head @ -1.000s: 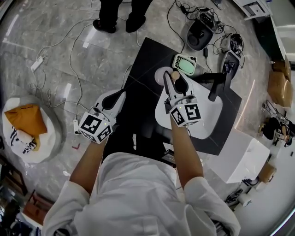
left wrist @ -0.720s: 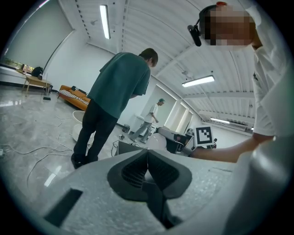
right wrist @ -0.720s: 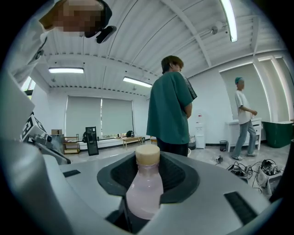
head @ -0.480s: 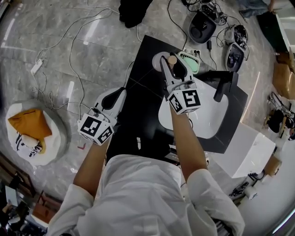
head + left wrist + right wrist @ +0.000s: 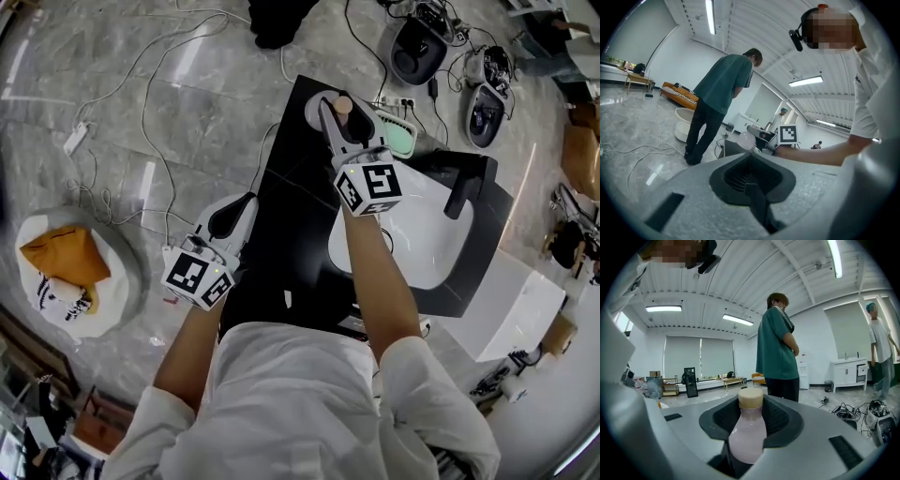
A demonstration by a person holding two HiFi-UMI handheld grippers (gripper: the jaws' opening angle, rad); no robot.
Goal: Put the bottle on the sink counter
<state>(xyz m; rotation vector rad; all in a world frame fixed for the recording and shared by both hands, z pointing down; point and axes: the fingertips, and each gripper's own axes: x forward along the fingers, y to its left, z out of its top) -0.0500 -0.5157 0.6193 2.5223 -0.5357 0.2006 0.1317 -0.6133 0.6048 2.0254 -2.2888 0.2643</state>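
**Pink bottle stuck in my right jaws, above the black counter**

Pale pink bottle with a tan cap, upright between my right jaws. Both pads are pressed on its lower body, and the neck and cap poke up past the jaw tips. So the right gripper is clamped on it, no gap on either side.

From the head view, the counter sits right under those jaws, and the bottle hangs over its far corner. I can't tell if the bottom of the bottle touches the top or floats just above it. The white sink is to the right of the jaws, back towards my wrist, and the black faucet is further right again. Just past the jaw tips on the right there's a green and white gadget at the counter edge.

My left gripper is out to the left, just beside the counter's near-left edge. Its jaws are pressed together with nothing between them. Beyond the tips of both pairs stands a person in a green shirt.
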